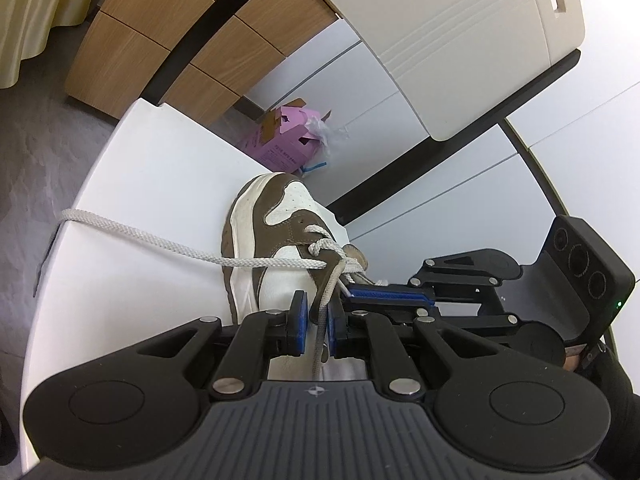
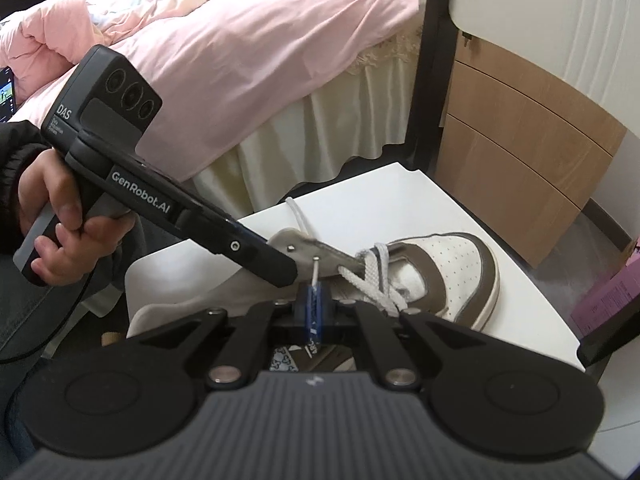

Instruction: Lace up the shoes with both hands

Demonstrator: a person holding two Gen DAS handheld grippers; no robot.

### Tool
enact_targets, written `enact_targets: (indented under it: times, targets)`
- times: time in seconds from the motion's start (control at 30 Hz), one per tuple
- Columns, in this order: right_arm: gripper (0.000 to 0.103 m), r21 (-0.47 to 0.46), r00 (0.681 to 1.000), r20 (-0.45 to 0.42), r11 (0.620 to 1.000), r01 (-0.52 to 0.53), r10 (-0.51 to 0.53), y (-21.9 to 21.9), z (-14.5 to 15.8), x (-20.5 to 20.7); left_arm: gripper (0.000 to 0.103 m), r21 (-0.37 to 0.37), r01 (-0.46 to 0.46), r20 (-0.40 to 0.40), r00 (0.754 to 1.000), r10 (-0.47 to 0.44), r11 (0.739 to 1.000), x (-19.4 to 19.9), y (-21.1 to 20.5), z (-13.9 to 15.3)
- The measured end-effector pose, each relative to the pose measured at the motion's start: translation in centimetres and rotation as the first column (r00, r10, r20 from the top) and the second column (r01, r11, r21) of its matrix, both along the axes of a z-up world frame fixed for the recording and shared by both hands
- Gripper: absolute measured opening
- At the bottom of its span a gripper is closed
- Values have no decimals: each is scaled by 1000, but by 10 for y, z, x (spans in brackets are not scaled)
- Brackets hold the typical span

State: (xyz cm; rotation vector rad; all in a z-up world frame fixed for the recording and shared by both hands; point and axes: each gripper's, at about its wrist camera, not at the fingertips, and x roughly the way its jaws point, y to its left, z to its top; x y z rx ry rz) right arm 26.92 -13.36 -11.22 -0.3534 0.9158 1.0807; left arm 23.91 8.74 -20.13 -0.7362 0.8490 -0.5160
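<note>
A brown-and-white sneaker (image 1: 276, 224) lies on a small white table (image 1: 140, 176), toe pointing away in the left wrist view. My left gripper (image 1: 318, 318) is shut on one strand of the off-white shoelace (image 1: 326, 284) just below the eyelets. Another strand (image 1: 140, 236) trails left over the table edge. My right gripper (image 2: 314, 304) is shut on the thin lace tip (image 2: 316, 272), close to the shoe's tongue (image 2: 296, 244). It enters the left wrist view from the right (image 1: 354, 294), beside my left fingers. Crossed laces (image 2: 376, 276) show on the sneaker (image 2: 452, 268).
A pink cardboard box (image 1: 288, 136) sits on the floor past the table. Wooden drawers (image 2: 520, 140) stand behind, and a bed with pink bedding (image 2: 260, 40) at the left. A hand (image 2: 60, 220) holds the left gripper's handle. The table's edge (image 2: 500, 340) lies just right of the sneaker.
</note>
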Motion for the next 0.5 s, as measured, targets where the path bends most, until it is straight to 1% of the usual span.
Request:
enact_targets:
  times: [0.23, 0.4, 0.5]
  targets:
    - [3, -19, 1000, 2, 1000, -6, 6, 7, -5, 5, 12, 54, 20, 31, 999, -22, 998, -1, -5, 5]
    - [3, -74, 999, 34, 997, -10, 12, 13, -5, 3, 12, 134, 46, 74, 996, -56, 990, -3, -12, 13]
    - [3, -97, 999, 36, 995, -7, 11, 15, -6, 4, 12, 161, 52, 88, 994, -67, 986, -4, -15, 15]
